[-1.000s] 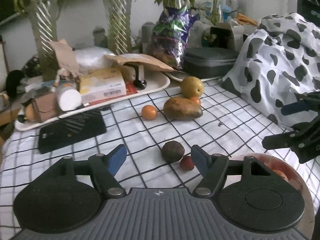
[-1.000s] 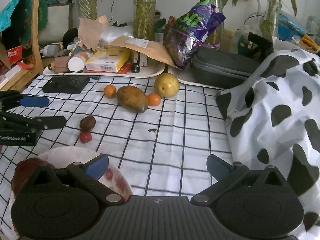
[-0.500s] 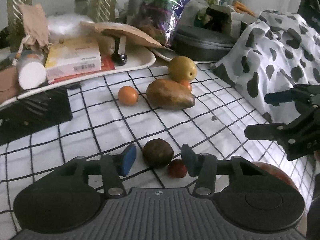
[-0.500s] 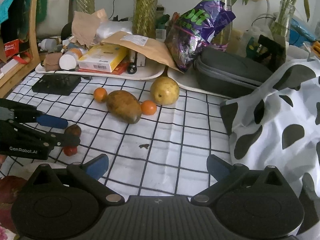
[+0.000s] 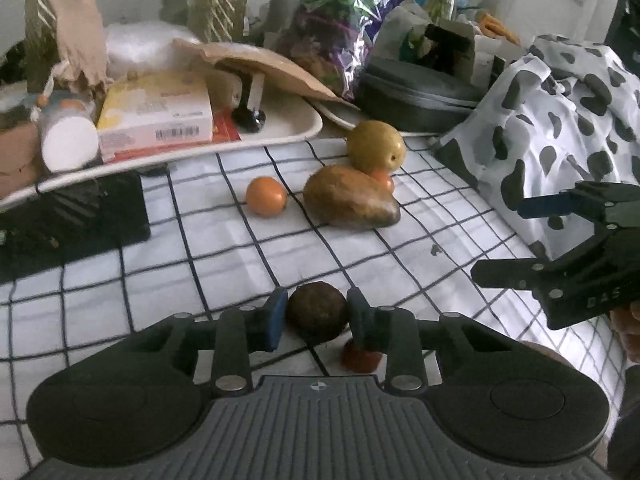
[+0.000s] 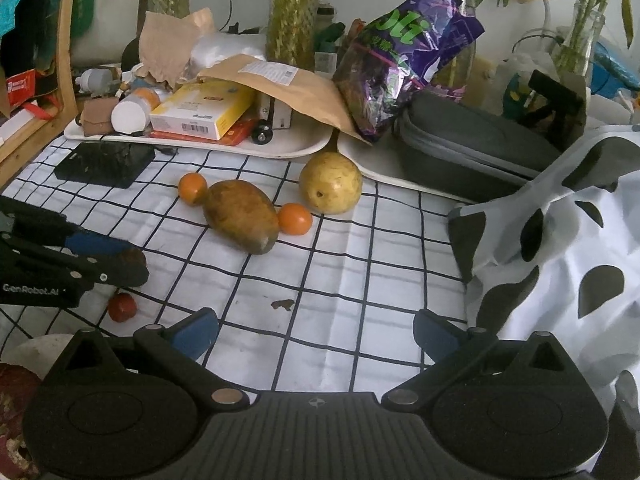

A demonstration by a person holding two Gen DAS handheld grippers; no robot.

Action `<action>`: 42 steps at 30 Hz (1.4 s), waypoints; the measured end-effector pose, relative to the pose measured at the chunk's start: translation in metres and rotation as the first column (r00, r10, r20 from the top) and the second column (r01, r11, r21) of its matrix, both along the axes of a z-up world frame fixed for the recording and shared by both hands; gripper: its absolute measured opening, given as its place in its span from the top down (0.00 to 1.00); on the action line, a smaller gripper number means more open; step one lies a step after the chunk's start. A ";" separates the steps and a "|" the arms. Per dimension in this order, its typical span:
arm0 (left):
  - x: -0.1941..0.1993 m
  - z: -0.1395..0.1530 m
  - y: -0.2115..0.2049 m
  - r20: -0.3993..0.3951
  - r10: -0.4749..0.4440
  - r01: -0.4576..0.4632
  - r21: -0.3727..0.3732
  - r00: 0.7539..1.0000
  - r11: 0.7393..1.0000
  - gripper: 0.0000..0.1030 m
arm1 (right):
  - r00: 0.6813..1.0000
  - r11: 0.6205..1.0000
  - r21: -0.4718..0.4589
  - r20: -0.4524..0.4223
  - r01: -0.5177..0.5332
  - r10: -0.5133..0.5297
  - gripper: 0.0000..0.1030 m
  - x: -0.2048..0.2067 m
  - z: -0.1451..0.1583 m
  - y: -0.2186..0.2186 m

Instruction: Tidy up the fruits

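Closing in since the earlier frame, the left gripper (image 5: 318, 314) now has its blue pads on either side of the dark round fruit (image 5: 318, 316) on the checked cloth (image 5: 224, 256), seemingly touching it; a small red fruit (image 5: 360, 358) sits just beside. From the right wrist, the right gripper (image 6: 316, 336) hovers with fingers wide apart, holding nothing, mango (image 6: 242, 216) and pear (image 6: 331, 183) ahead.

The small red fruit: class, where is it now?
In the left wrist view, the small red fruit lies on the checked cloth, beside the dark round fruit between the left gripper fingers.
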State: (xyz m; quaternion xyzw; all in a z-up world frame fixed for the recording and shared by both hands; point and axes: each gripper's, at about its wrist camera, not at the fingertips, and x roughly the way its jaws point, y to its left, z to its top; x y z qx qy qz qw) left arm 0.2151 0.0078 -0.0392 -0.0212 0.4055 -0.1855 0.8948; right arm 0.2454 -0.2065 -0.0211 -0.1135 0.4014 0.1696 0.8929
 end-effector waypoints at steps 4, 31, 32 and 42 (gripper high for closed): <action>-0.001 0.004 0.000 0.038 0.019 -0.021 0.044 0.999 0.999 0.70 | 1.000 1.000 0.010 0.011 -0.018 0.017 0.00 0.004 -0.003 0.005; -0.001 0.021 0.026 0.112 0.101 -0.110 0.084 0.989 0.990 0.70 | 0.973 0.981 -0.020 0.126 -0.194 0.195 0.43 0.060 -0.025 0.086; -0.001 0.021 0.026 0.111 0.101 -0.110 0.084 0.989 0.990 0.70 | 0.973 0.981 -0.021 0.127 -0.194 0.195 0.44 0.062 -0.026 0.087; -0.001 0.019 0.025 0.100 0.091 -0.101 0.094 0.991 0.991 0.70 | 0.964 0.971 -0.061 0.123 -0.230 0.236 0.43 0.063 -0.029 0.100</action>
